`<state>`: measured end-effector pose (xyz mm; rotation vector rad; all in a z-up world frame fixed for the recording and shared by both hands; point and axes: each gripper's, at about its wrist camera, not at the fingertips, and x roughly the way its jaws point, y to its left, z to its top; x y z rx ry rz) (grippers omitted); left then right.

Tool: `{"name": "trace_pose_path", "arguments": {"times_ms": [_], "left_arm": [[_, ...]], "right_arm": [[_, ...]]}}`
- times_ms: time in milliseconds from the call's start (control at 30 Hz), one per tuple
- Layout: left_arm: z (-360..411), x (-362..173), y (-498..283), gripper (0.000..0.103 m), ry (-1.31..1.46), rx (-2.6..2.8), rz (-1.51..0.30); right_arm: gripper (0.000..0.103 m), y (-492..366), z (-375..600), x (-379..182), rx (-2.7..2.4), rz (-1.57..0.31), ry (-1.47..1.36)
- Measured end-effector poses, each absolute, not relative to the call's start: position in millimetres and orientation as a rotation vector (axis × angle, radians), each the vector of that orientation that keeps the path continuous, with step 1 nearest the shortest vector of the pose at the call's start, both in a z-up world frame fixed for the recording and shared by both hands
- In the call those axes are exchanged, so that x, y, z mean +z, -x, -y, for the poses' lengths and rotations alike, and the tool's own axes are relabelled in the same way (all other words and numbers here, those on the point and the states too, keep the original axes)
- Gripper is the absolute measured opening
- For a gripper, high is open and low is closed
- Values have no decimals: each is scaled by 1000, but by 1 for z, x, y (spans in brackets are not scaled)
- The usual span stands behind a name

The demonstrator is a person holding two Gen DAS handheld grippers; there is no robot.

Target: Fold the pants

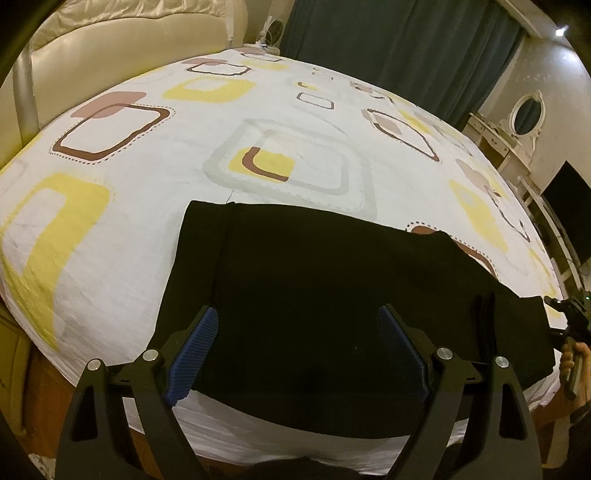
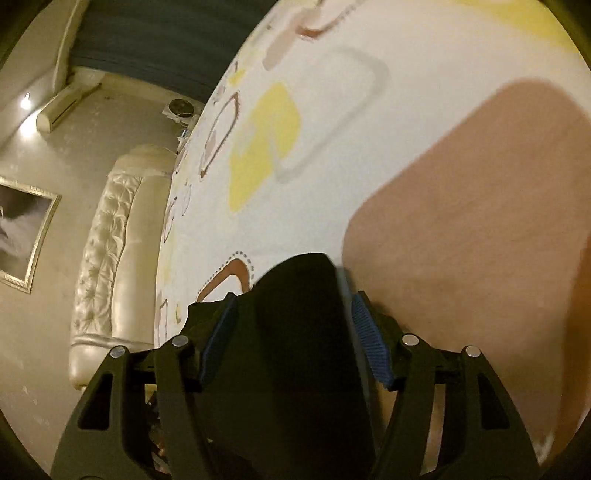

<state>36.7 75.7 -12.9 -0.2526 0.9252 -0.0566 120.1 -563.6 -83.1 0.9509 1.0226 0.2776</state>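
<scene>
Pants (image 1: 325,295) lie long-axis crosswise on the bed (image 1: 110,229); left gripper (image 1: 297,350), jaws apart, hovers over their near edge, while right gripper (image 2: 291,325), jaws apart, straddles their right end.

pants (image 1: 303,295): black
bedsheet (image 1: 147,221): white, with yellow, brown, grey rounded squares
gripper pads (image 1: 195,354): blue, ribbed
curtain (image 1: 388,48): dark teal
headboard (image 2: 107,236): cream, tufted

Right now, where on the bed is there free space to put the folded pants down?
The bed sheet lies bare left of the black pants and beyond them, up to the headboard and curtain. The near edge is crowded: the pants cover it, with the left gripper and right gripper over them.
</scene>
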Motion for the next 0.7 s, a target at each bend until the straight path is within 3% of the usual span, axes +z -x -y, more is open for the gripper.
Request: {"name": "trace_pose_path", "arguments": {"times_ms": [67,133,233,400,633,700], "left_arm": [[-76,-14,-37,87,256,-58,-932],[-76,-15,-37,87,257,-55,-934],[-76,-16,-37,87,256,-52,-937],[-78,-16,-34,87,259,-53,-933],[-75,-17,-36,87,262,-69,-936],[-72,-15,-35,87,249,-78,-931]], "right_arm": [[24,-124,559,-93,266,-1049,-930],[23,-122,559,-102,258,-1052,-931],[26,-119,561,-104,258,-1031,-961],[43,-93,565,-96,320,-999,-1017],[43,-24,580,-106,378,-999,-1093],[35,-15,580,-109,365,-1004,-1079]]}}
